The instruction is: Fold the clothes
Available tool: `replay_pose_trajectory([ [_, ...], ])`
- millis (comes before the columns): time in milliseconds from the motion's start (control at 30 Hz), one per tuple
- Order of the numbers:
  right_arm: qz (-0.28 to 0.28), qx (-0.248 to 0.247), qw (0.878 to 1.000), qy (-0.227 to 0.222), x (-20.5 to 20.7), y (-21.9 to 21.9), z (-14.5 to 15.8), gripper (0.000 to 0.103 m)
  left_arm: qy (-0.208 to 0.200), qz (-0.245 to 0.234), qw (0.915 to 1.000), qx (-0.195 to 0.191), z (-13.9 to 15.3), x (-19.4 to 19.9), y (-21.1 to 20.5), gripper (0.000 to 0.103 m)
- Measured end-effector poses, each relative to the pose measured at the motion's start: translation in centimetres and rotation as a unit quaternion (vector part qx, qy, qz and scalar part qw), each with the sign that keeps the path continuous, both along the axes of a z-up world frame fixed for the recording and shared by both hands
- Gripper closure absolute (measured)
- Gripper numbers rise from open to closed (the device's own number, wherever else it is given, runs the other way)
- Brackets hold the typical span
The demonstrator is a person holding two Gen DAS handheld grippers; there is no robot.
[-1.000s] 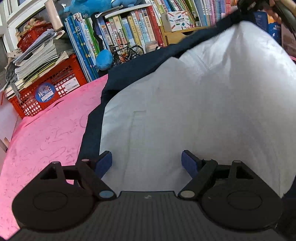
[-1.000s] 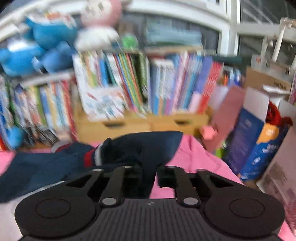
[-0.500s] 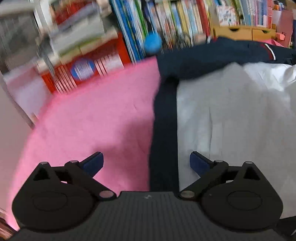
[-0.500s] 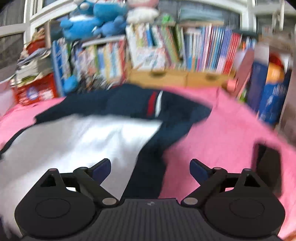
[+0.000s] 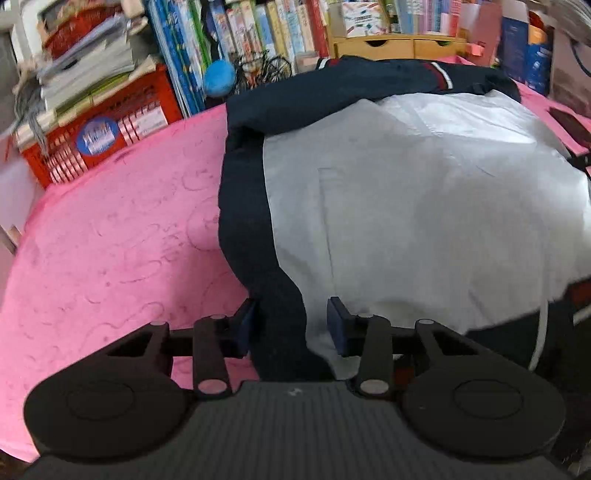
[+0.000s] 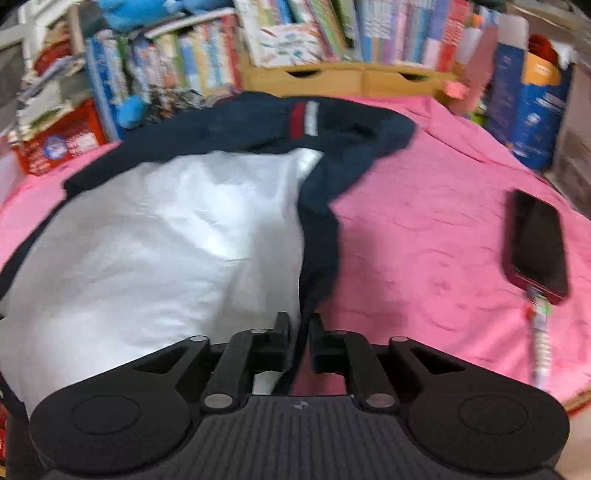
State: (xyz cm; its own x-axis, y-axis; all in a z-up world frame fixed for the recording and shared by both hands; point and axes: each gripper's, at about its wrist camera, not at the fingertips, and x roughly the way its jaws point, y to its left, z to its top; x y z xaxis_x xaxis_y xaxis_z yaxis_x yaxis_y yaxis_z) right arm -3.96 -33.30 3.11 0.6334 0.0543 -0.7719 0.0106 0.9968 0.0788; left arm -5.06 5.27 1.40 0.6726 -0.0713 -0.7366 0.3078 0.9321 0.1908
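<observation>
Navy jacket (image 5: 255, 206), white lining up, lies lengthwise toward the bookshelf (image 6: 295, 44); left gripper (image 5: 291, 328) half-closed around its hem, right gripper (image 6: 297, 339) pinching it.

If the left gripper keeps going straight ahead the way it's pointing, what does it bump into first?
The left gripper would probably meet the navy-blue jacket with white lining at once: its dark edge already lies between the partly open fingers. Beyond the jacket stand the books, though depth is hard to judge.
</observation>
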Motion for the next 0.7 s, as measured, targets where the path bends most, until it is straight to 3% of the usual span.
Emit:
replay_pose_trajectory([
  [67,-0.012,-0.004,1.000,0.012,-0.2,-0.7,1.1,0.064,-0.022,0.013,0.9997,-0.001,1.4,0.0,0.8,0.060],
  [100,-0.019,-0.009,1.000,0.007,-0.4,-0.9,1.8,0.058,-0.038,0.020,0.9991,-0.002,2.2,0.3,1.1,0.058],
  [200,-0.037,-0.014,0.997,-0.061,-0.5,-0.8,5.3,0.038,-0.064,0.026,0.9976,-0.009,2.9,1.6,0.5,0.048],
  [267,-0.029,0.028,0.994,-0.099,0.9,-0.3,7.1,0.022,-0.075,0.024,0.9968,-0.015,2.8,2.7,-0.3,0.045],
  [333,-0.019,0.078,0.991,-0.108,3.5,0.6,7.3,0.015,-0.085,0.023,0.9959,-0.020,2.7,3.7,-1.1,0.036],
  [400,-0.014,0.128,0.987,-0.100,7.1,1.9,6.8,0.015,-0.095,0.022,0.9950,-0.025,2.6,4.8,-1.9,0.038],
  [467,-0.024,0.171,0.982,-0.082,11.8,3.5,5.4,0.015,-0.064,0.032,0.9974,-0.011,0.1,5.5,-2.6,0.038],
  [500,-0.039,0.178,0.980,-0.074,14.1,4.0,4.5,0.015,-0.048,0.044,0.9979,0.000,-1.4,5.8,-2.7,0.037],
  [567,-0.068,0.193,0.977,-0.057,18.7,5.2,2.8,0.015,-0.076,0.052,0.9956,-0.014,-2.5,5.2,-1.9,0.035],
  [700,-0.107,0.193,0.975,0.027,26.9,8.0,-1.8,0.011,-0.090,0.062,0.9929,-0.047,-2.9,4.2,-0.4,0.034],
])
